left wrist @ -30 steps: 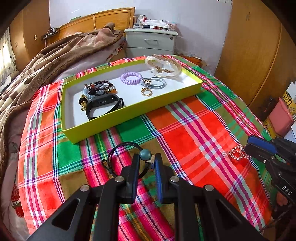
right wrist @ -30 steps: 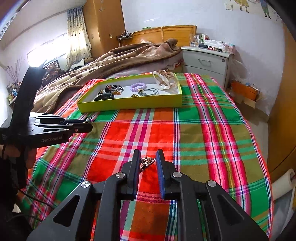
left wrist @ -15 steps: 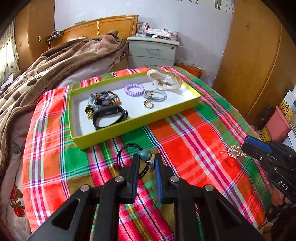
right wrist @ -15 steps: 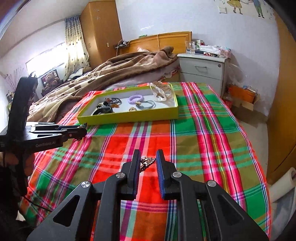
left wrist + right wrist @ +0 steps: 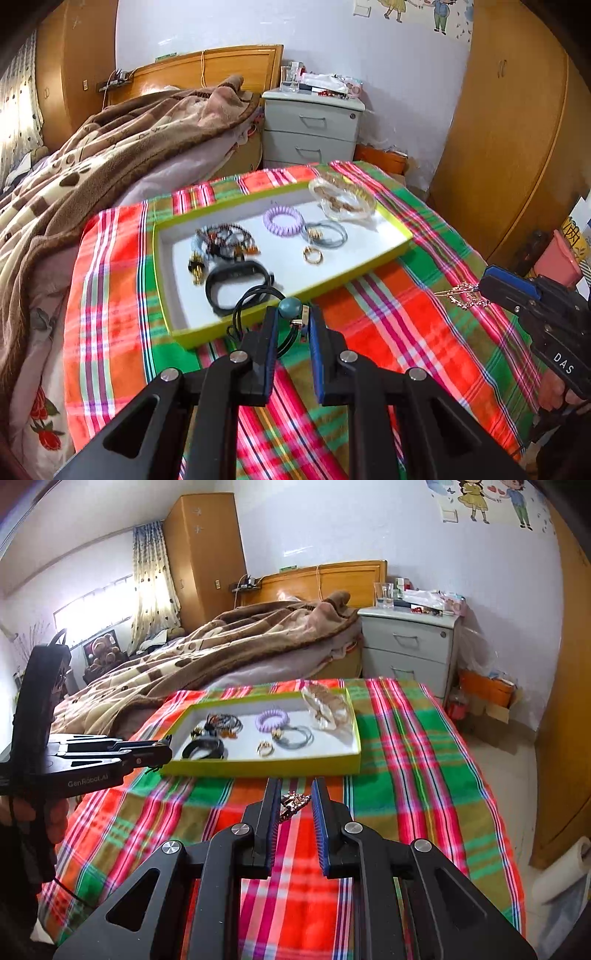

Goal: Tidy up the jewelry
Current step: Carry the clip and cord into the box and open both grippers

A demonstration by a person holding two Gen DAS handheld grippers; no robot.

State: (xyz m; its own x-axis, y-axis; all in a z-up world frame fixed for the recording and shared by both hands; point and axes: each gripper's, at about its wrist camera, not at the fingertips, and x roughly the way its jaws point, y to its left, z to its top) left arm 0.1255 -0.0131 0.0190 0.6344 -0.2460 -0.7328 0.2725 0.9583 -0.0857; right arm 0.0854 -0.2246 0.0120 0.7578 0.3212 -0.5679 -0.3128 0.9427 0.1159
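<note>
A yellow-green tray point(image 5: 397, 246) point(image 5: 258, 767) lies on the plaid cloth and holds a black band point(image 5: 236, 282), a purple coil ring point(image 5: 283, 220), dark beads point(image 5: 225, 236), a gold ring point(image 5: 313, 255) and a clear bangle point(image 5: 341, 197). My left gripper point(image 5: 291, 314) is shut on a black cord necklace with a teal bead point(image 5: 289, 306), held above the tray's near edge. My right gripper point(image 5: 293, 794) is shut on a gold chain point(image 5: 291, 803), lifted above the cloth right of the tray; it also shows in the left wrist view point(image 5: 461, 295).
The plaid cloth point(image 5: 406, 775) covers the bed's end. A brown blanket point(image 5: 92, 166) is heaped behind the tray. A grey nightstand point(image 5: 410, 650) and wooden wardrobe point(image 5: 517, 129) stand beyond. A paper roll point(image 5: 561, 871) lies on the floor at right.
Both grippers have risen with their jewelry. The left one has moved forward, so the cord now hangs over the tray's near edge.
</note>
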